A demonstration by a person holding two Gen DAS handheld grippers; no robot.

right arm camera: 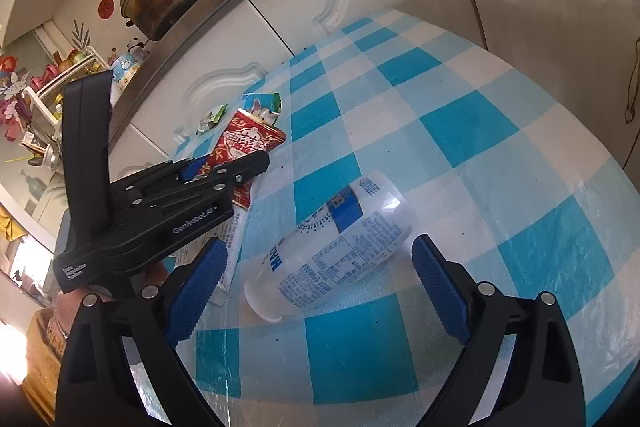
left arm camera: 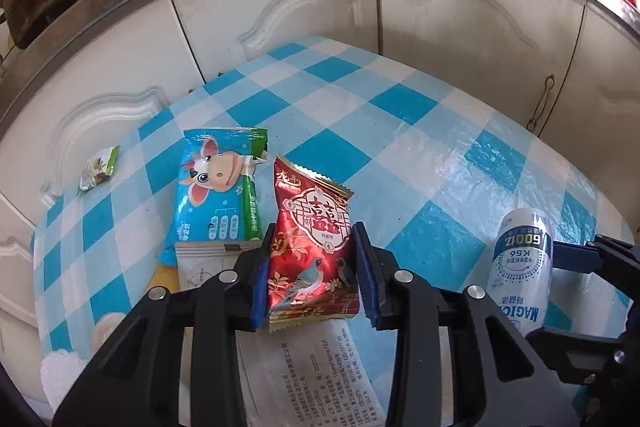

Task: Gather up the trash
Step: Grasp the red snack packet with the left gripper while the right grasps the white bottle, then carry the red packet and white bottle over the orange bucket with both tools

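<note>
Bare checked tablecloth (left arm camera: 360,99) lies open beyond the wrappers; cabinet doors (left arm camera: 280,3) wall its far edge.

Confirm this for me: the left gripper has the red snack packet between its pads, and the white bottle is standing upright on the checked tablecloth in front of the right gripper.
One thing is wrong: the white bottle is lying on its side, not upright, as the right wrist view shows. The rest holds: the left gripper has the red snack packet between its pads, and the bottle rests on the checked tablecloth in front of the open right gripper.

Surface (left arm camera: 400,99), covered in blue-white checks, is carrying a white bottle (right arm camera: 340,239) lying on its side, cow-print packet (left arm camera: 216,187), small green wrapper (left arm camera: 98,169) and printed white bag (left arm camera: 316,379).
</note>
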